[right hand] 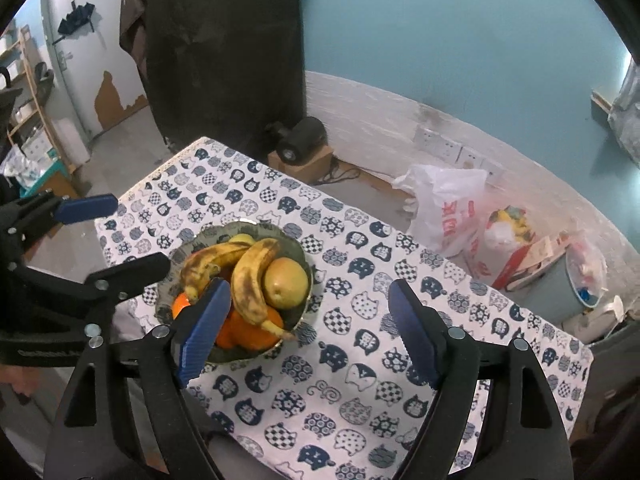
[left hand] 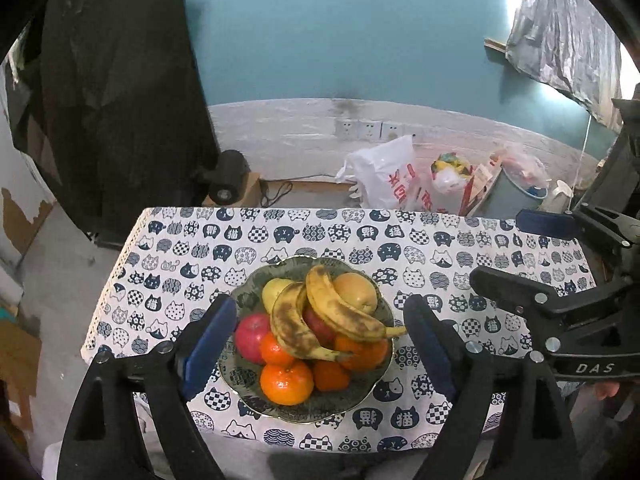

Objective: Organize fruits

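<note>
On the left of the left wrist view, a dark, matte cloth panel (left hand: 120, 100) hangs against the smooth teal wall (left hand: 340, 28). Below it, the white cotton tablecloth printed with navy cat heads (left hand: 192, 248) covers the table, its left edge scalloped. The left gripper (left hand: 320, 352) hangs above it, its two ribbed blue pads on black plastic arms spread wide with nothing between them but air; the fruit lies below the gap. There sits the glossy dark green ceramic plate with a wavy gilt rim (left hand: 368, 396), holding a red apple (left hand: 252, 336), smooth round oranges (left hand: 286, 384), a yellow pear (left hand: 274, 292), two curved, brown-spotted bananas (left hand: 340, 312) draped on top, and a tan pear (left hand: 356, 292). Further right, crinkled white plastic bags (left hand: 384, 180) slump by the wall. At the right edge the right gripper (left hand: 508, 248) shows, black with one blue pad. In its own view, the right gripper (right hand: 312, 332) likewise stands wide apart and holds nothing.
</note>
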